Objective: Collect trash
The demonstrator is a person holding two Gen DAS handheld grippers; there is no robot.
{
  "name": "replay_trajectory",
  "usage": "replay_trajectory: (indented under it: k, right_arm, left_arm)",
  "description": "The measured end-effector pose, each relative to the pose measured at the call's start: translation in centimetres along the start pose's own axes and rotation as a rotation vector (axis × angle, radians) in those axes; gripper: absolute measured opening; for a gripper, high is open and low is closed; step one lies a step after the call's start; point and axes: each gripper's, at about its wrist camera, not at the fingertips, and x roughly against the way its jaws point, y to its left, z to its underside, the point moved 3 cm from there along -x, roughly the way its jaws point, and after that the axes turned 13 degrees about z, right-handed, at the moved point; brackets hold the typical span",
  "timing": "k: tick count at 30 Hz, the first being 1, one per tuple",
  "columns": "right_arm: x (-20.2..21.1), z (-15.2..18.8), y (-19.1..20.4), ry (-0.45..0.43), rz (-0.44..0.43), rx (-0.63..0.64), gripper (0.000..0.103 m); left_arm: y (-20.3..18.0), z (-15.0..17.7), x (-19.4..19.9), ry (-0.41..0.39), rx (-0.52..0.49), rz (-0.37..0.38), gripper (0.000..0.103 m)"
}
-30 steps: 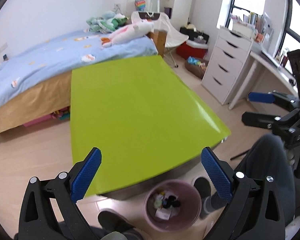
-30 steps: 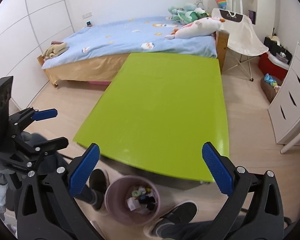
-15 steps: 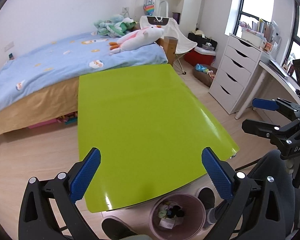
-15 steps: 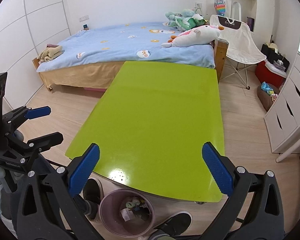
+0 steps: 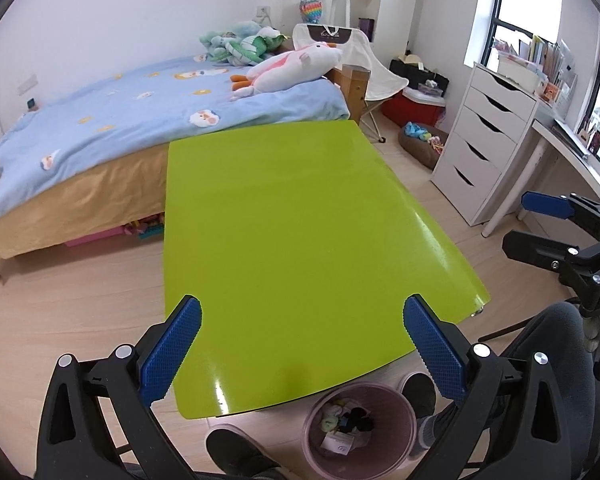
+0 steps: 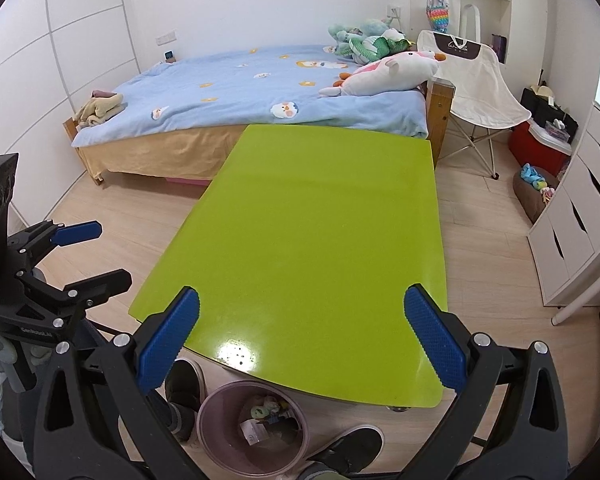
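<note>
A pink trash bin (image 5: 404, 412) (image 6: 216, 412) stands on the floor at the near edge of the lime green table (image 5: 284, 232) (image 6: 320, 240), holding scraps of trash (image 5: 346, 424) (image 6: 266, 420). My left gripper (image 5: 302, 334) is open above the table's near end, nothing between its blue pads. My right gripper (image 6: 300, 332) is open too and holds nothing. In the left wrist view the right gripper (image 5: 540, 220) shows at the right edge; in the right wrist view the left gripper (image 6: 88, 252) shows at the left.
A bed (image 5: 100, 140) with plush toys (image 5: 296, 66) stands behind the table. A white drawer unit (image 5: 480, 136) and a desk are on the right, a folding chair (image 6: 476, 80) and a red box (image 6: 536, 144) beyond. The person's shoes (image 6: 352, 448) flank the bin.
Both grippers have risen and tilted up from the bin, which has slid lower in both views as more of the table and room appears. Both stay open.
</note>
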Motion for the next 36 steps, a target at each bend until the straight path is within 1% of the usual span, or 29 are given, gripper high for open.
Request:
replay_trajectory:
  k: [8, 36]
  right_arm:
    - [-0.08, -0.12, -0.05, 0.001, 0.0, 0.001, 0.1]
    - [-0.04, -0.13, 0.09, 0.004, -0.001, 0.0, 0.1]
  left_arm:
    - [-0.08, -0.1, 0.03, 0.004, -0.012, -0.015, 0.097]
    - [-0.04, -0.12, -0.02, 0.003, -0.012, -0.017, 0.097]
